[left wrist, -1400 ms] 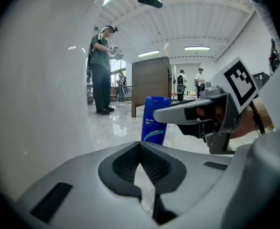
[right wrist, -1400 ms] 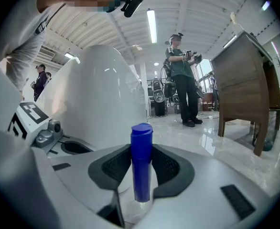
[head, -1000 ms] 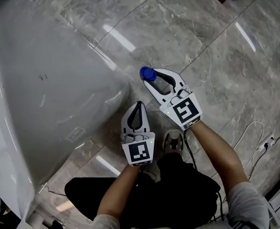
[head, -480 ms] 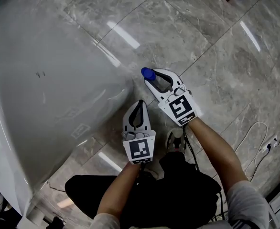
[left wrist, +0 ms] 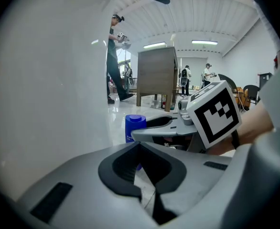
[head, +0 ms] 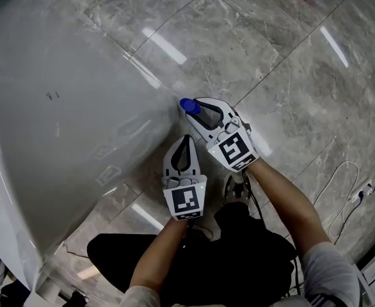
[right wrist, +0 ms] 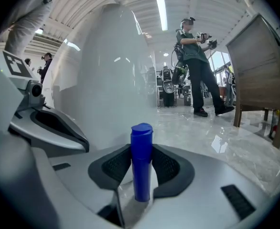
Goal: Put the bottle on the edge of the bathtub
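Within your right gripper (right wrist: 142, 173), you are clamping the slim blue plastic bottle (right wrist: 142, 142), low beside the glossy white bathtub wall (head: 79, 107); your left gripper (left wrist: 140, 144) is hanging closed and empty. Lifting risks the cap striking that bulging wall and twisting loose.

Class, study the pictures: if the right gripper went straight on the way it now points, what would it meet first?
Probably the bathtub, whose white outer wall fills the view just behind the bottle that the right gripper holds; how near is unclear.
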